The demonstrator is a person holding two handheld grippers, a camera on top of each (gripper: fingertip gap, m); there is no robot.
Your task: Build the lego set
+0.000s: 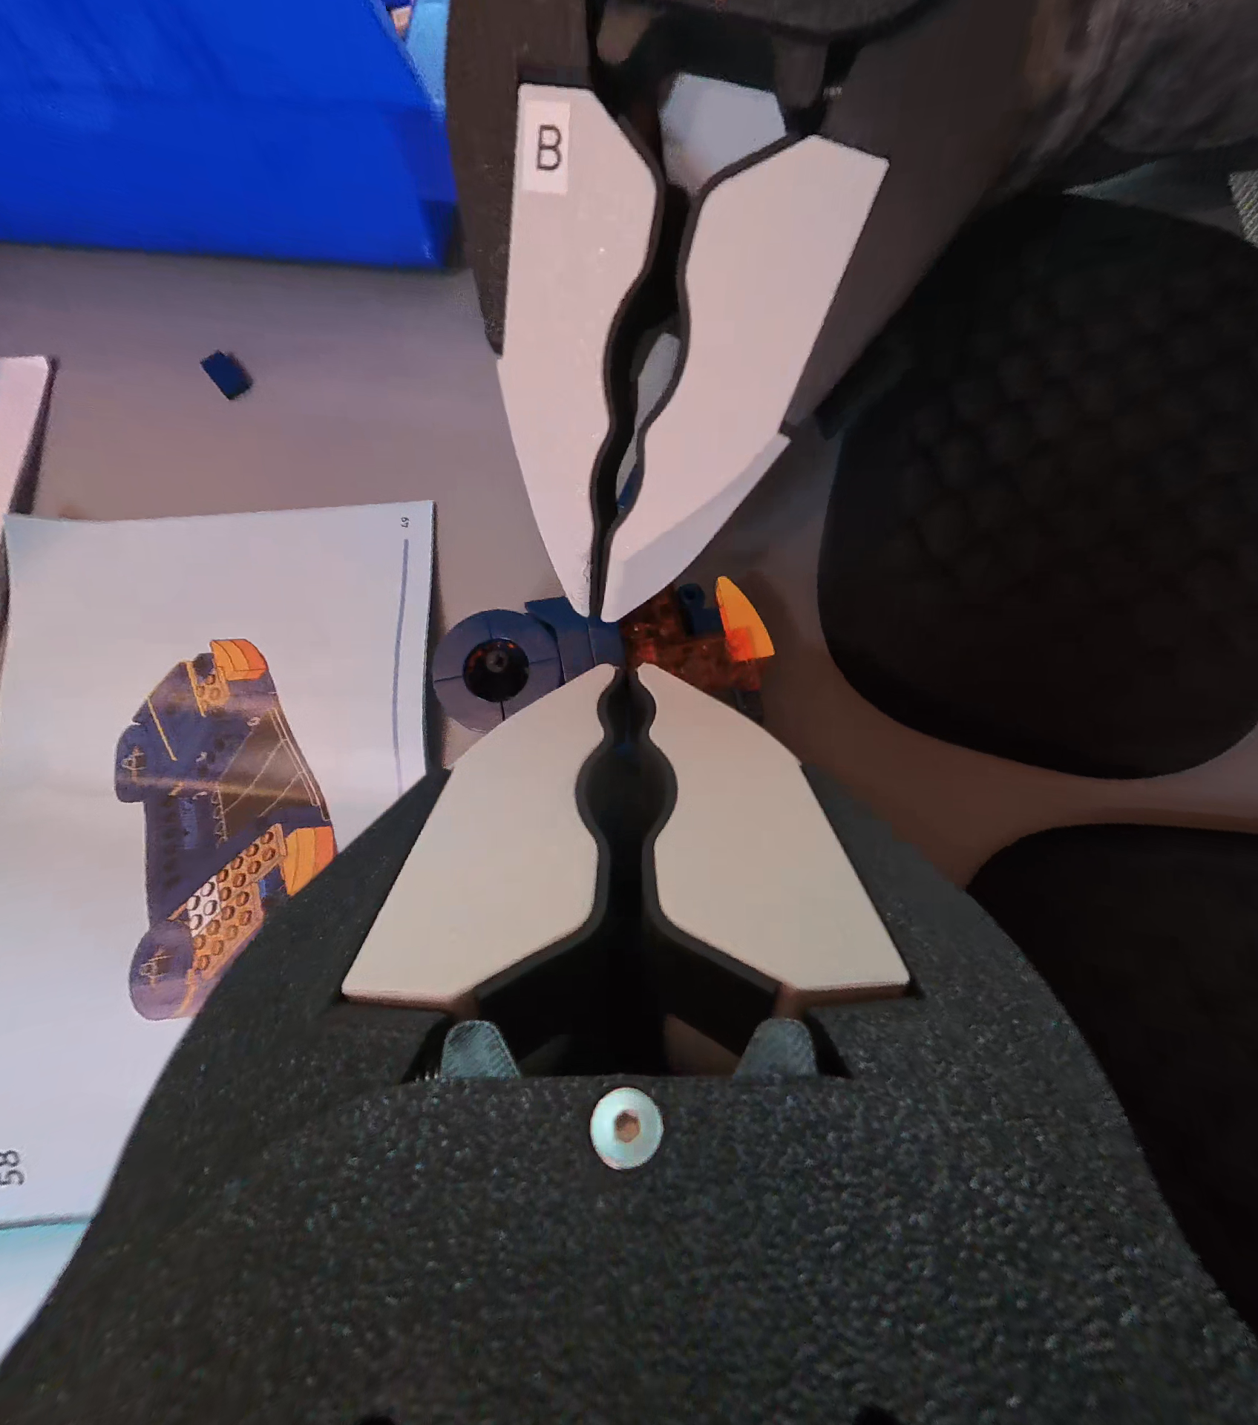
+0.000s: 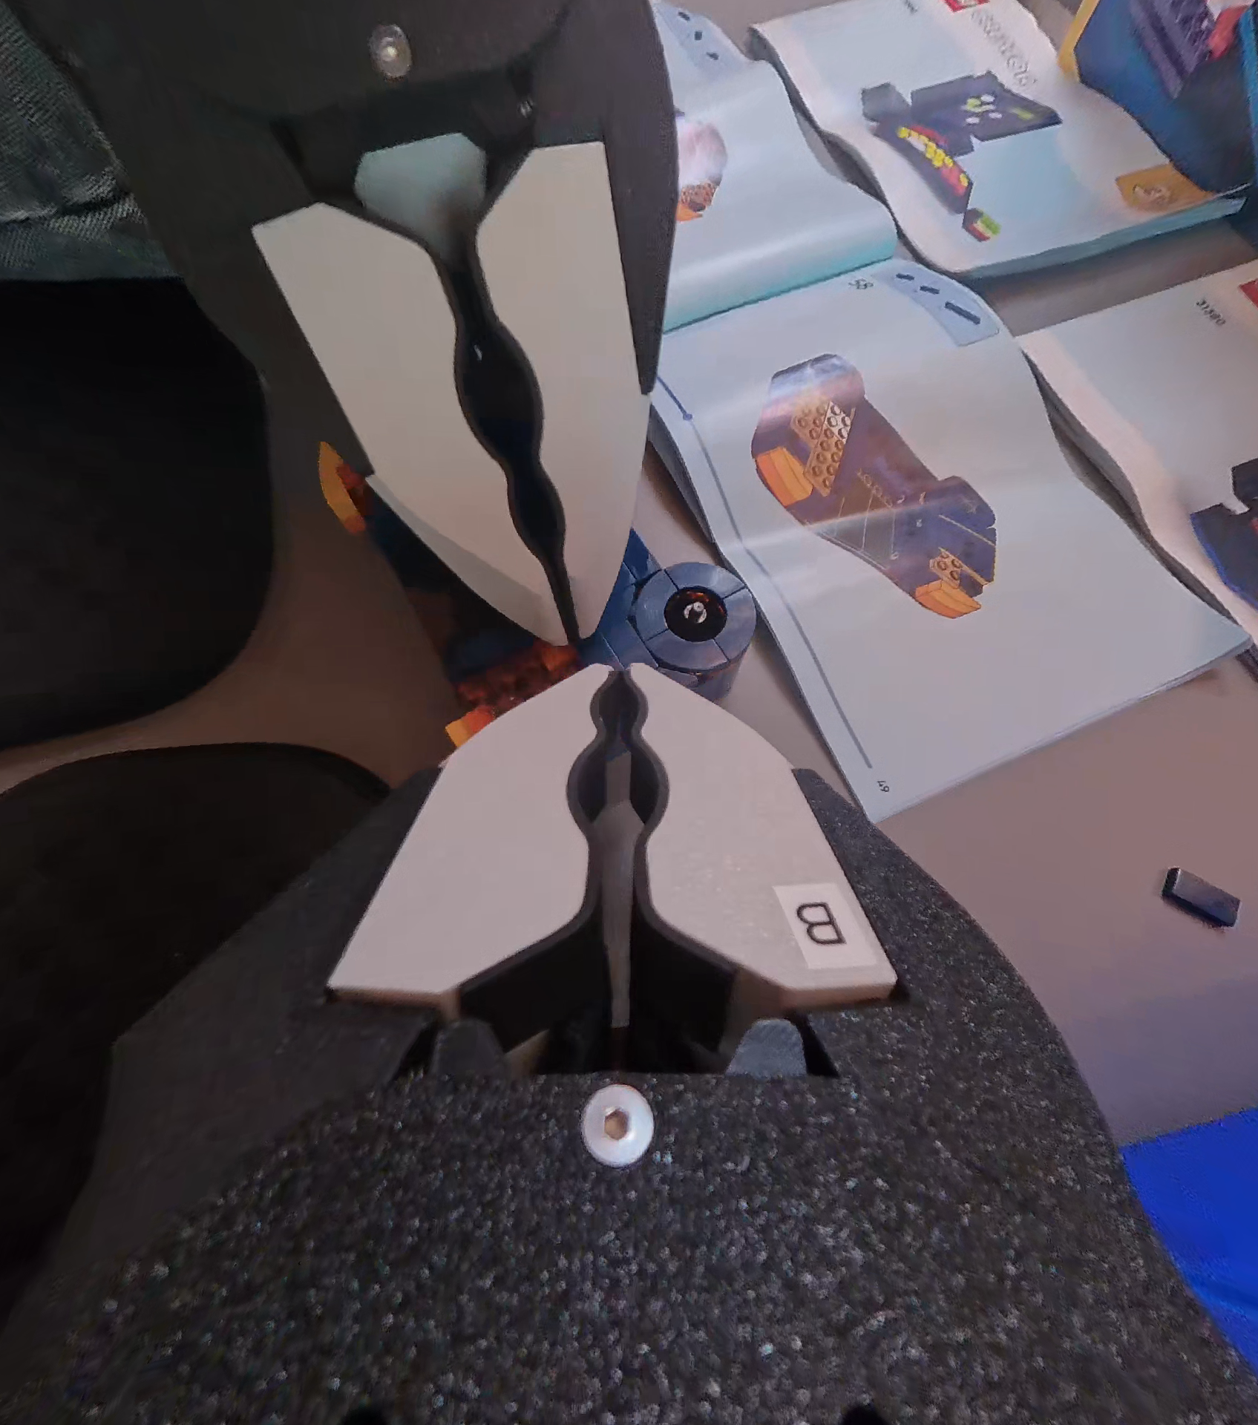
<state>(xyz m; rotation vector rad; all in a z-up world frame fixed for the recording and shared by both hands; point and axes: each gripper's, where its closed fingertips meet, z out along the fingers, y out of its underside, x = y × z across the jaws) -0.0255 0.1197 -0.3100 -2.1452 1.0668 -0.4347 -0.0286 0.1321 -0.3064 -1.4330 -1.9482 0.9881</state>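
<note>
Two grey-padded grippers meet tip to tip over the dark-blue and orange brick model [image 1: 595,655]. The left gripper [image 1: 622,672], entering from 6 o'clock, is pinched on the model to steady it. The right gripper [image 2: 619,677] is pinched on it from the opposite side, probably for pressing. An open instruction booklet [image 2: 918,524] is laid at 2 o'clock for reference. A loose dark-blue tile [image 2: 1200,904] is left at 4 o'clock.

Both the left gripper [image 1: 624,672] and right gripper [image 2: 619,677] have grainy black bodies, pale grey wavy-edged fingers [image 1: 502,864] and a silver hex screw [image 1: 626,1128]
</note>
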